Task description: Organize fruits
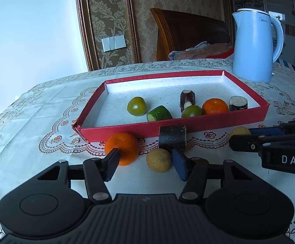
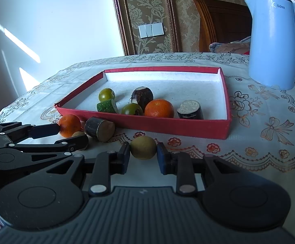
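Sitting in the red tray (image 1: 173, 129) are six pieces already — four wait outside; the left gripper (image 1: 145, 162) and right gripper (image 2: 143, 155), both spread, straddle yellow fruits.

Tray (image 1: 196, 125): red walls, white speckled floor. In it: two green tomatoes (image 1: 136, 106), green cucumber chunk (image 1: 159, 113), orange mandarin (image 1: 214, 106), dark purple cane pieces (image 1: 238, 102) with pale tan cut ends. At the tray's near edge on the tablecloth (image 1: 35, 109): orange mandarin (image 1: 122, 148), tan-yellow round fruits (image 1: 159, 160), dark cane piece (image 1: 172, 138). Tablecloth cream, gold and red floral lace print. Kettle (image 1: 255, 44) pale blue at far right corner.
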### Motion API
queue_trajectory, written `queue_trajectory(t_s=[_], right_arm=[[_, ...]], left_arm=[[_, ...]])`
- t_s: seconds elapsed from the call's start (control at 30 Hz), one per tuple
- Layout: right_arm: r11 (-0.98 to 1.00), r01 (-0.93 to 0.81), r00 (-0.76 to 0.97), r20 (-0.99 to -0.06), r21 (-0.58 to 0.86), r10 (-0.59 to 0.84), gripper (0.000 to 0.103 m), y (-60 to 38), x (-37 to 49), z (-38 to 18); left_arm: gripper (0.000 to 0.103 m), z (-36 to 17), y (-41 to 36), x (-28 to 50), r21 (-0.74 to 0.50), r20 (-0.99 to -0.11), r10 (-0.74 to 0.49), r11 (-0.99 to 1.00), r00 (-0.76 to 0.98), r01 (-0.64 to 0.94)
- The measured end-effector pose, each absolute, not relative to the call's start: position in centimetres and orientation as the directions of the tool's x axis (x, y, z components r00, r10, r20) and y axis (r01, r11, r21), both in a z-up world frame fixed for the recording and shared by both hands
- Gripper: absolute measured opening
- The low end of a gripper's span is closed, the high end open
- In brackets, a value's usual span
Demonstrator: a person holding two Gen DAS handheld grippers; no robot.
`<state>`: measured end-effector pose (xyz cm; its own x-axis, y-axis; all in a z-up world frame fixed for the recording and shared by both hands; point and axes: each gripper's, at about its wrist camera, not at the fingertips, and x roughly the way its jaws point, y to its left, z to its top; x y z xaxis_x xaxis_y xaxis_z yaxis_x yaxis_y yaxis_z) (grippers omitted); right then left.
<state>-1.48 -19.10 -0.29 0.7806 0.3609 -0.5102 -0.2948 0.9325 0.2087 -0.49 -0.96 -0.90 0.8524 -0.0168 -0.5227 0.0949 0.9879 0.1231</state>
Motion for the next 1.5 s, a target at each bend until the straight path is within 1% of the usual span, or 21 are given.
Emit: queue_trajectory(t_s=[0.03,0.1,0.23,0.33,0.5,0.67,0.93,1.13,1.5], right_arm=[[0.932,-0.295,0.781,-0.509,0.209,0.361,0.027,-19.1,-1.5,-0.3],[0.932,-0.296,0.782,-0.507,0.209,0.362,0.027,-19.1,-1.5,-0.3],[0.931,-0.298,0.782,-0.506,0.211,0.365,0.027,-19.1,-1.6,-0.3],[0.93,-0.298,0.783,-0.503,0.213,0.366,0.027,-19.2,-1.6,-0.3],[0.928,-0.302,0.783,-0.499,0.217,0.371,0.027,-19.3,-1.7,-0.3],[0.926,-0.307,0.78,-0.499,0.221,0.378,0.027,-19.3,-1.6,-0.3],[0.921,-0.316,0.777,-0.495,0.229,0.389,0.027,-19.2,-1.6,-0.4],[0.92,-0.317,0.776,-0.494,0.231,0.391,0.027,-19.2,-1.6,-0.4],[0.918,-0.32,0.776,-0.492,0.233,0.395,0.027,-19.3,-1.5,-0.4]], left_arm=[[0.053,-0.9,-0.8,-0.6,0.115,-0.521,-0.022,0.989,0.853,0.096],[0.044,-0.8,-0.5,-0.7,0.099,-0.516,-0.026,0.991,0.856,0.089],[0.038,-0.8,0.2,-0.9,0.068,-0.513,-0.045,0.993,0.857,0.093],[0.02,-0.9,0.7,-0.9,0.016,-0.531,-0.099,0.992,0.842,0.127],[0.02,-1.0,1.4,-1.5,-0.012,-0.526,-0.113,0.992,0.843,0.126],[0.02,-1.2,2.0,-1.5,-0.049,-0.539,-0.14,0.99,0.83,0.135],[0.02,-1.3,1.5,-0.8,-0.036,-0.557,-0.132,0.99,0.82,0.135],[0.02,-1.3,0.7,0.3,-0.001,-0.564,-0.102,0.992,0.82,0.123],[0.02,-1.4,0.8,1.5,-0.026,-0.586,-0.108,0.993,0.803,0.114]])
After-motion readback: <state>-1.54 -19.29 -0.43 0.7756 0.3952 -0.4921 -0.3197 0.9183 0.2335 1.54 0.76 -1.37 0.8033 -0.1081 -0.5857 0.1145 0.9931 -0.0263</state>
